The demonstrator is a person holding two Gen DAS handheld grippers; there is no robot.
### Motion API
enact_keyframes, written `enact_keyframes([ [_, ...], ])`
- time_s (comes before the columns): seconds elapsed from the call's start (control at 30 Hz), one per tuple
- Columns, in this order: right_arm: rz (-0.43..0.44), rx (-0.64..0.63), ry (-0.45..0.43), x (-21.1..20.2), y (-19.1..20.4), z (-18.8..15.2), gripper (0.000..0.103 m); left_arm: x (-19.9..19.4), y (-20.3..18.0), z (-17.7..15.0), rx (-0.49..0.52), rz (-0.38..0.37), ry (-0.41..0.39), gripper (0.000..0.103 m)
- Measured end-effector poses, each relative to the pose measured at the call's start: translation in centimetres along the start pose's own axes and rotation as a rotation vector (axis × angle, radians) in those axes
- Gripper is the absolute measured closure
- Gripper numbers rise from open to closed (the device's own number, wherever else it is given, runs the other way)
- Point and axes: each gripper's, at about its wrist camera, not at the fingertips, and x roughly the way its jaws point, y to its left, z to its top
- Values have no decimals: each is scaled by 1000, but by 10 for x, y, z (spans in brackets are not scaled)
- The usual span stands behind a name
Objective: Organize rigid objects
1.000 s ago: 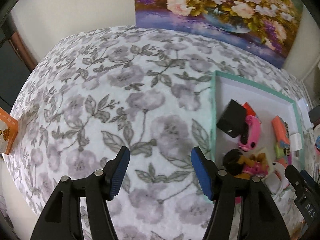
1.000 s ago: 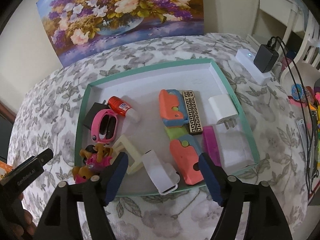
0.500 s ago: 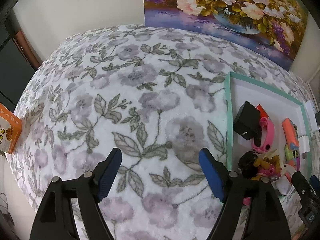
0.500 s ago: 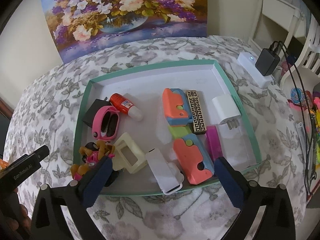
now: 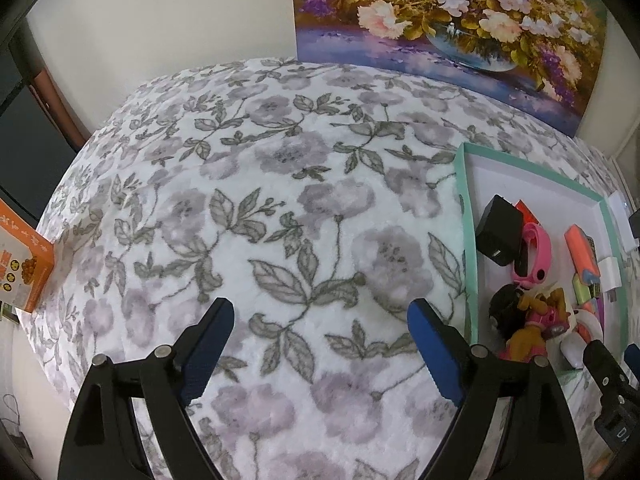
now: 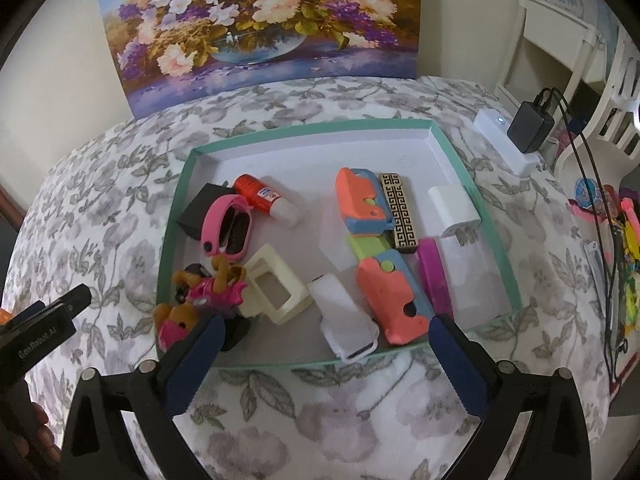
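A teal-rimmed white tray (image 6: 312, 126) on the floral cloth holds several rigid items: a black block (image 6: 196, 210), a pink case (image 6: 226, 226), a red glue stick (image 6: 260, 196), a toy dog (image 6: 208, 290), a cream frame (image 6: 276, 286), orange-blue pieces (image 6: 360, 204), a patterned bar (image 6: 400, 210), a white plug (image 6: 454, 210). My right gripper (image 6: 324, 330) is open and empty, just before the tray's near rim. My left gripper (image 5: 320, 314) is open and empty over bare cloth, left of the tray (image 5: 464, 208).
A flower painting (image 6: 256, 24) leans against the wall behind. A white power strip with a black charger (image 6: 528, 126) and cables lies right of the tray. An orange box (image 5: 24, 264) stands at the cloth's left edge. White furniture (image 6: 560, 36) is at the far right.
Both grippers have drawn back from the tray and opened wider. The left view has swung left, so the tray sits further right in it.
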Motion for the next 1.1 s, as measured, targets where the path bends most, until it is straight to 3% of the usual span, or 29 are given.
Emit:
enact_keyframes([
  [0.43,-2,-24,8,-12,8,-26,0,-23,-3,-23,65,-30,-4,14],
  [1.1,-6,-69,-19,-31,21,-47,0,-54,-4,-51,160,23,-64,14],
])
